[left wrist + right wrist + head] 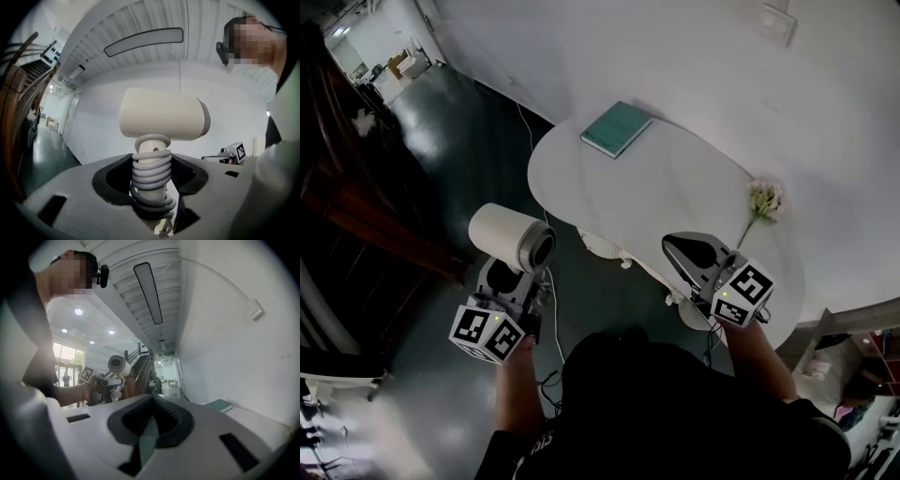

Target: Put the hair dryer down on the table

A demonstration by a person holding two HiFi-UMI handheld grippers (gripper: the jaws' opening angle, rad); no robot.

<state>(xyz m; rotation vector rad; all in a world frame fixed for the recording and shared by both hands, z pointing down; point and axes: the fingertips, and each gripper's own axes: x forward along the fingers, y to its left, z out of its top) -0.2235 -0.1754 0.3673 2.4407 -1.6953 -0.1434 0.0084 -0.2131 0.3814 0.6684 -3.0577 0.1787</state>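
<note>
My left gripper (pixel 508 277) is shut on the handle of a cream hair dryer (pixel 511 236), which it holds upright over the dark floor, left of the white table (pixel 675 178). In the left gripper view the dryer's barrel (pixel 161 115) lies crosswise above the jaws. Its grey cord (pixel 151 176) is coiled round the handle between my left gripper's (pixel 152 180) pads. My right gripper (pixel 694 253) hovers over the table's near edge, shut with nothing in it (pixel 151 420). The hair dryer (pixel 118 365) also shows small in the right gripper view.
A teal book (pixel 617 127) lies at the table's far edge. A pale flower (pixel 762 202) lies at its right side. A thin cable (pixel 530 141) runs down the floor beside the table. A white wall (pixel 694 56) stands behind, and dark wooden stairs (pixel 356 197) at the left.
</note>
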